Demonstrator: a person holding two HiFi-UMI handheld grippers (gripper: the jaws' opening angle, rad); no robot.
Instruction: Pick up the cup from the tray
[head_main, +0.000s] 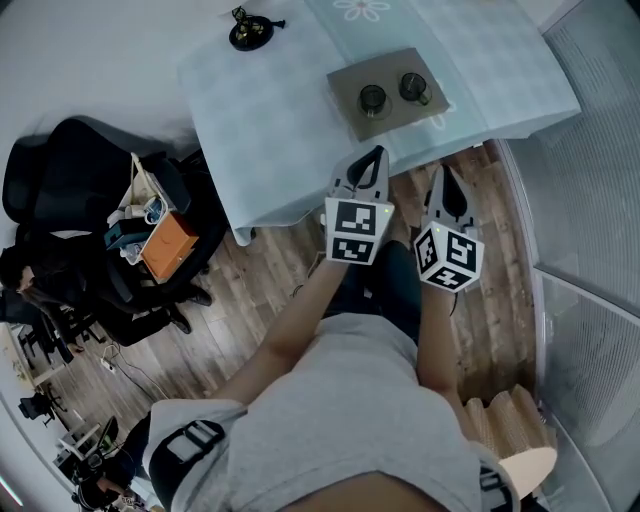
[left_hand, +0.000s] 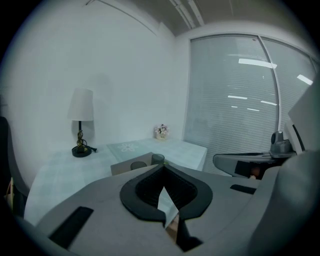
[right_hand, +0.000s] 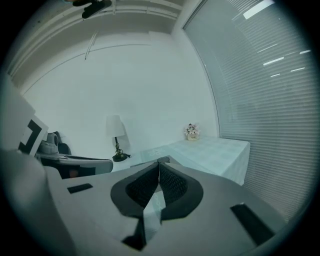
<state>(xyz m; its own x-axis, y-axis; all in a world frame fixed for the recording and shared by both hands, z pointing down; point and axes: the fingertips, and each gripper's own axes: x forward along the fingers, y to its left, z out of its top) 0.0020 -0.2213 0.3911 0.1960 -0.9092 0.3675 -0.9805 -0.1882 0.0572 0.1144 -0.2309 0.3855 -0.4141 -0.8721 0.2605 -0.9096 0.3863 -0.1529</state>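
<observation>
Left gripper (head_main: 377, 152), right gripper (head_main: 443, 171): ribbed fingers (left_hand: 148, 188) closed, empty; round, perhaps glass cups (head_main: 373, 99) on flat tray (head_main: 346, 84).

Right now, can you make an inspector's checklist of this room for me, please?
Surface: table under a pale cloth with a flower pattern.
Job's things: grey tray near the table's front edge; a dark cup and a second cup stand apart on it.
Clutter: lamp and a small flower ornament at the far side.
Grippers: left gripper and right gripper both shut and empty, side by side, short of the tray.
Cables: lamp cord by its base.
Surroundings: black chair with a full bag, wooden floor, window blinds.
</observation>
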